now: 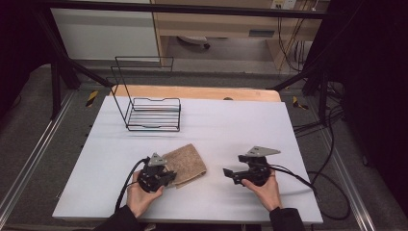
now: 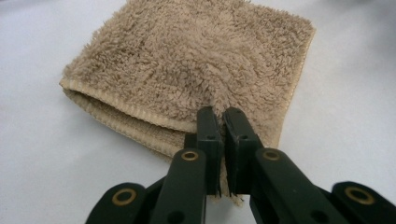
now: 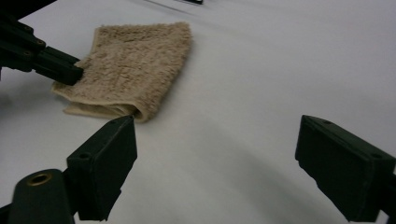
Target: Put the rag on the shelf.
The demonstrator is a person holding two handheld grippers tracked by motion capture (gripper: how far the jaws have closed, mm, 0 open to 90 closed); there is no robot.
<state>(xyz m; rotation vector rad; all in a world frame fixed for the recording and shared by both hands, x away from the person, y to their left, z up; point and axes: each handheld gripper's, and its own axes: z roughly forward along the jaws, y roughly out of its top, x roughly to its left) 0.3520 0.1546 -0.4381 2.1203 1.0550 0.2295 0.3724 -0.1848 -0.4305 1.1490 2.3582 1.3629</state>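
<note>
Beige terry, a folded towel (image 2: 187,70) is lain flat on the white bench (image 1: 231,125), its near edge pinched by the left gripper (image 2: 218,116). The right gripper (image 3: 215,154) is held wide apart with nothing between, off to the towel's right.

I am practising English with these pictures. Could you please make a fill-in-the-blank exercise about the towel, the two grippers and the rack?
1. The left gripper is shut on the folded ____ towel.
2. The right gripper has its jaws ____, with nothing between them.
3. The black wire rack stands on the ____ table, beyond the towel.

Missing words: beige; open; white
</note>
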